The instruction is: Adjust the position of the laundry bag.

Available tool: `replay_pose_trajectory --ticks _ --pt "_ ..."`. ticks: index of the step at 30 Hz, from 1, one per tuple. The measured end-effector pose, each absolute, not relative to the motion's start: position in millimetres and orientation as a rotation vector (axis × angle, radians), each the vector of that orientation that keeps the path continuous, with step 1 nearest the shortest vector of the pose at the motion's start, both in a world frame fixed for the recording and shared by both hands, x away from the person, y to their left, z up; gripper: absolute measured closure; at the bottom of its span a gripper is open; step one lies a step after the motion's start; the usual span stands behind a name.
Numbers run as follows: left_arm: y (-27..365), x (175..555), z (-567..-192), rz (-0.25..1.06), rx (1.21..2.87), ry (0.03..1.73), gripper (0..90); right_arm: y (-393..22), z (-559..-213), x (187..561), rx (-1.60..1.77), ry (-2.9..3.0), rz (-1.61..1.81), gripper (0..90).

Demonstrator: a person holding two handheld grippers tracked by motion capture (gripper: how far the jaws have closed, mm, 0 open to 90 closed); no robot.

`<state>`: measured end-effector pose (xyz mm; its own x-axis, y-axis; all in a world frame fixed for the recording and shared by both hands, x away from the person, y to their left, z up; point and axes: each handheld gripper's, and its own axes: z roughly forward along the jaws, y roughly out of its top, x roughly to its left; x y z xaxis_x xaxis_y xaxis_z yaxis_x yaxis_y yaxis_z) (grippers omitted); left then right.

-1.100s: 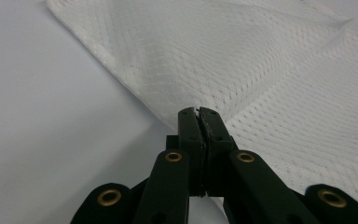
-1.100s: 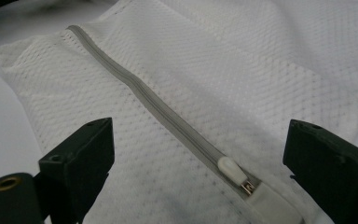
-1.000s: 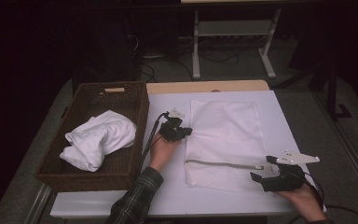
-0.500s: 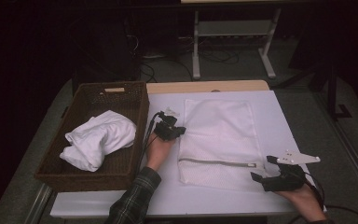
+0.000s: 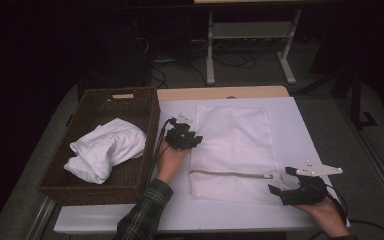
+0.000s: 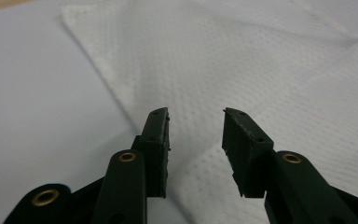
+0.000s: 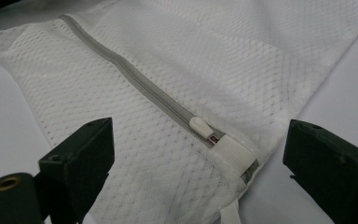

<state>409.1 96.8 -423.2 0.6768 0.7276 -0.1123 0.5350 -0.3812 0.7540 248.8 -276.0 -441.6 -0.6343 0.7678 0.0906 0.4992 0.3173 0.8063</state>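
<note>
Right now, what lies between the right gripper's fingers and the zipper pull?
In the right gripper view, just white mesh of the laundry bag lies between the open right gripper and the zipper pull.

Left gripper (image 5: 184, 136) at the mesh bag's (image 5: 235, 145) left edge — jaws just opened, nothing between; right gripper (image 5: 291, 186) wide apart near its zipper end.

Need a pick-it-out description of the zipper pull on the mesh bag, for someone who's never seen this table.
On the white table, right of the wicker basket, lies a flat white mesh bag. A grey zipper crosses its near end. The zipper pull is the small cream tab at the zipper's right end, beside a white fabric band, just ahead of the right gripper.
</note>
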Motion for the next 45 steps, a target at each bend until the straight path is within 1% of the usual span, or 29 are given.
replay_pose_trajectory --ticks 4,12,17,19,21,26,28,31,32,33,35,36,38,39,40,41,42,45 --pt "80.0 408.1 -418.7 0.269 2.098 0.892 55.5 -275.0 -441.6 248.8 1.132 2.281 1.224 8.3" --pt "42.3 415.0 -426.4 0.192 2.131 0.803 52.5 -275.0 -441.9 249.0 1.135 2.284 1.229 8.3" --pt "20.2 422.4 -436.7 0.161 2.16 0.789 51.5 -277.0 -441.8 249.3 1.141 2.278 1.234 8.3" --pt "20.2 422.4 -436.7 0.161 2.16 0.789 51.5 -277.1 -441.8 249.4 1.141 2.277 1.234 8.3" --pt "8.2 428.1 -440.4 0.158 2.168 0.783 51.6 -277.0 -441.7 249.2 1.141 2.277 1.235 8.3" --pt "-4.8 435.3 -444.9 0.172 2.185 0.784 52.1 -277.7 -441.7 249.2 1.144 2.276 1.235 8.3" --pt "-9.7 438.8 -448.1 0.175 2.2 0.785 53.7 -278.2 -441.7 249.3 1.145 2.276 1.236 8.3" --pt "-12.6 440.2 -450.4 0.194 2.212 0.778 58.8 -278.6 -441.5 249.1 1.145 2.276 1.237 8.3" --pt "-13.9 440.2 -451.9 0.217 2.214 0.775 58.8 -278.8 -441.4 249.0 1.145 2.275 1.239 8.3" --pt "-14.3 440.1 -452.2 0.226 2.214 0.775 62.4 -279.4 -441.2 248.9 1.146 2.273 1.242 8.3" --pt "-15.6 439.1 -452.3 0.267 2.226 0.77 66.5 -279.9 -441.1 249.0 1.147 2.272 1.242 8.3" --pt "-16.0 438.7 -452.5 0.281 2.231 0.765 71.0 -280.0 -441.2 249.1 1.149 2.272 1.244 8.3" --pt "-16.7 438.1 -452.6 0.298 2.235 0.763 75.2 -279.9 -441.2 249.2 1.149 2.272 1.243 8.3" --pt "-16.7 438.1 -452.6 0.298 2.235 0.763 79.2 -279.9 -441.2 249.2 1.149 2.272 1.243 8.3" --pt "-17.5 438.0 -453.0 0.292 2.238 0.748 79.2 -279.7 -441.2 249.1 1.147 2.272 1.243 8.3" --pt "-17.8 437.8 -453.1 0.291 2.238 0.745 85.9 -279.1 -441.3 249.0 1.145 2.274 1.244 8.3" --pt "-18.2 437.5 -453.2 0.292 2.24 0.741 89.6 -279.0 -441.3 249.0 1.146 2.274 1.244 8.3" --pt "-17.5 438.5 -453.0 0.281 2.239 0.745 90.0 -279.1 -441.3 249.0 1.147 2.274 1.244 8.3"
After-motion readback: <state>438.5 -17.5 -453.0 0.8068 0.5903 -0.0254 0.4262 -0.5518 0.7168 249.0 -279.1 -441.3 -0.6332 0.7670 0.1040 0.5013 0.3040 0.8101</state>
